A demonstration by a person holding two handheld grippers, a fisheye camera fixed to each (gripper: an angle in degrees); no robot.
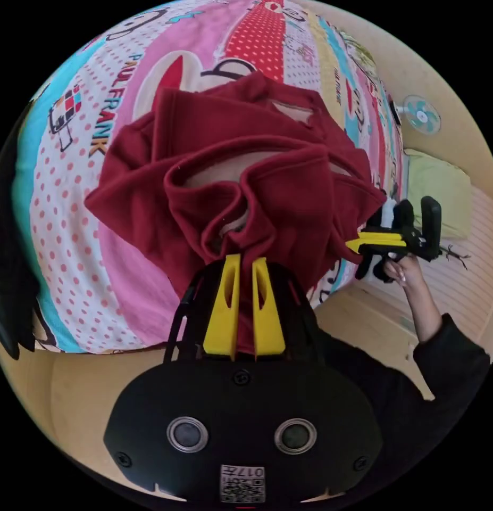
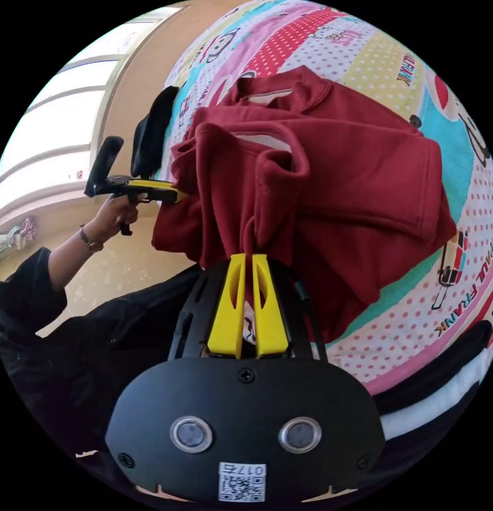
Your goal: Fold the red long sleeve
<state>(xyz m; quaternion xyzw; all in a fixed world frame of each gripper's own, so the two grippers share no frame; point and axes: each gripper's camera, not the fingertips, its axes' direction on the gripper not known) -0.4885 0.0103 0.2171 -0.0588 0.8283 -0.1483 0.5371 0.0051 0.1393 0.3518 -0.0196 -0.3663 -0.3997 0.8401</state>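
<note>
- One patterned bedsheet (image 1: 70, 223) with dots and cartoon prints spreads under everything.
- Red long sleeve (image 1: 246, 175) hangs bunched above the sheet, pinched at two spots along its edge.
- Left gripper (image 1: 245, 261) has its yellow jaws pressed together on a gathered fold of the red cloth.
- Right gripper (image 2: 246, 258) likewise clamps red fabric; in the left gripper view it (image 1: 352, 244) bites the garment's far edge, held by a hand (image 1: 403, 269).
- Small fan (image 1: 420, 113) stands by the wall.
</note>
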